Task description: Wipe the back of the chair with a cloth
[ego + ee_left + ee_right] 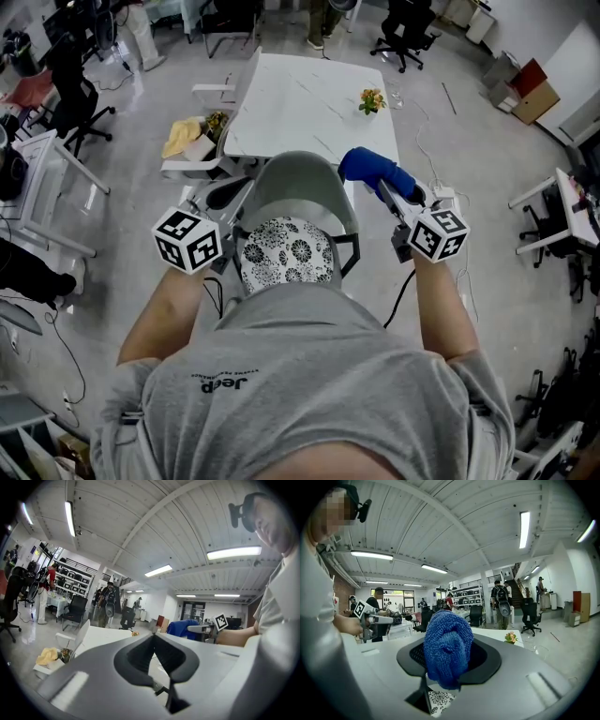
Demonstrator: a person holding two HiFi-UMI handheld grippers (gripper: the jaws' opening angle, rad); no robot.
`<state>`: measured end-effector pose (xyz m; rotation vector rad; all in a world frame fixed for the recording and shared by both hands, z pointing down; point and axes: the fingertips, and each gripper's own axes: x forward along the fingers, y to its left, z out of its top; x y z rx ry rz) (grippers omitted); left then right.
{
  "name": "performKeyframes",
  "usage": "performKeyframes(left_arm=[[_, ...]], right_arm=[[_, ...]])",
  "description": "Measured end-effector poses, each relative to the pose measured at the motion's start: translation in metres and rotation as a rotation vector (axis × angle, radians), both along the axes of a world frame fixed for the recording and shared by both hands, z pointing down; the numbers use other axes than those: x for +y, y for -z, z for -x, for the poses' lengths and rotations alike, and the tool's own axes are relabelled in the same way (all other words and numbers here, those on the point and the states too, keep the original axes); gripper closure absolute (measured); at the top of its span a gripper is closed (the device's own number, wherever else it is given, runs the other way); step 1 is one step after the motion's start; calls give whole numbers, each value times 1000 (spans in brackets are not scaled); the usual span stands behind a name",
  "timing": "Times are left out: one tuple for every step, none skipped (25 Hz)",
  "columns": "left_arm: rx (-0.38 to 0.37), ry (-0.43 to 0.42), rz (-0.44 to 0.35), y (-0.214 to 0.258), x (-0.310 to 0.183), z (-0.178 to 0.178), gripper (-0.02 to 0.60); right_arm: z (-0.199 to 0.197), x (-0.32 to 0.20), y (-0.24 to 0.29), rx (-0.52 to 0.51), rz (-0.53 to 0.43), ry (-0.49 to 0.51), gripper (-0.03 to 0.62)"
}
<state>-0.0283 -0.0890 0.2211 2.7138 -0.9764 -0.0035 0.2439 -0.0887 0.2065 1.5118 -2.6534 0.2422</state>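
Note:
The chair's grey curved back [302, 180] stands right in front of me, its black-and-white patterned seat cushion [286, 251] just below. My right gripper [392, 190] [448, 654] is shut on a blue cloth [373, 171] [446, 645], which hangs bunched beside the back's right edge. Whether the cloth touches the back I cannot tell. At the chair's left side my left gripper [217, 212] [154, 638] is shut with nothing in it. The cloth [182, 627] also shows in the left gripper view.
A white table [309, 103] with a small flower pot [372, 99] stands just beyond the chair. A low trolley with a yellow rag [183, 137] is to its left. Office chairs [405, 36] and several people are farther off.

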Motion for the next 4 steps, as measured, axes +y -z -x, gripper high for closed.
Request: performKeyframes(left_arm=[[0, 0, 0, 0, -1, 0, 522], [0, 1, 1, 0, -1, 0, 522], [1, 1, 2, -1, -1, 0, 523], [1, 2, 2, -1, -2, 0, 522]], right_arm=[[0, -1, 0, 0, 0, 1, 462], [1, -1, 0, 0, 0, 2, 462], [1, -2, 0, 1, 0, 3, 462], [1, -2, 0, 1, -1, 4, 462]])
